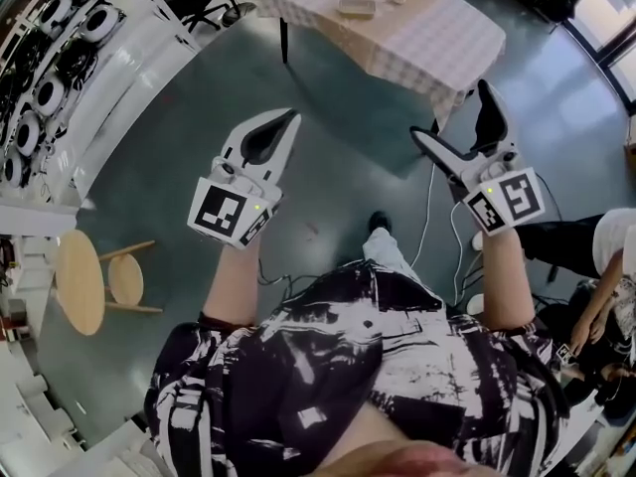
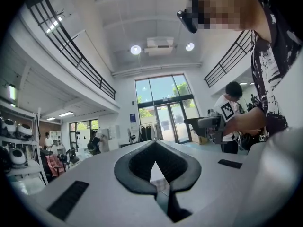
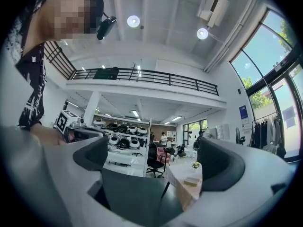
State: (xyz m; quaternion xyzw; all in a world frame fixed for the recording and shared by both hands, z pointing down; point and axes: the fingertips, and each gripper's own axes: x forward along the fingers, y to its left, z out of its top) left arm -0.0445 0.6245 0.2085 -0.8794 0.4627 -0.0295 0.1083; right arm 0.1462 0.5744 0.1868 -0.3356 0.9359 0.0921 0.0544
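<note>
Standing on a grey floor [image 1: 328, 117], the person holds 2 grippers in the air at mid frame of the head view.

The left gripper [image 1: 290, 116] is closed. In the left gripper view [image 2: 155, 143] its jaw tips meet, the hollow behind them holds nothing, and it touches nothing.

The right gripper [image 1: 450, 110] is wide open and also empty. In the right gripper view [image 3: 156, 157] its 2 jaws stand far apart.

A table [image 1: 437, 38] with a checked cloth stands at the upper centre of the head view, with a tray [image 1: 356, 7] lying on it. It is nearer the right gripper than the left. The right gripper view shows the table [image 3: 182, 174] and tray [image 3: 192, 180] between the jaws, well beyond them.

A round stool [image 1: 79, 281] stands at lower left, and shelves [image 1: 50, 28] of white round units run along the upper left.
</note>
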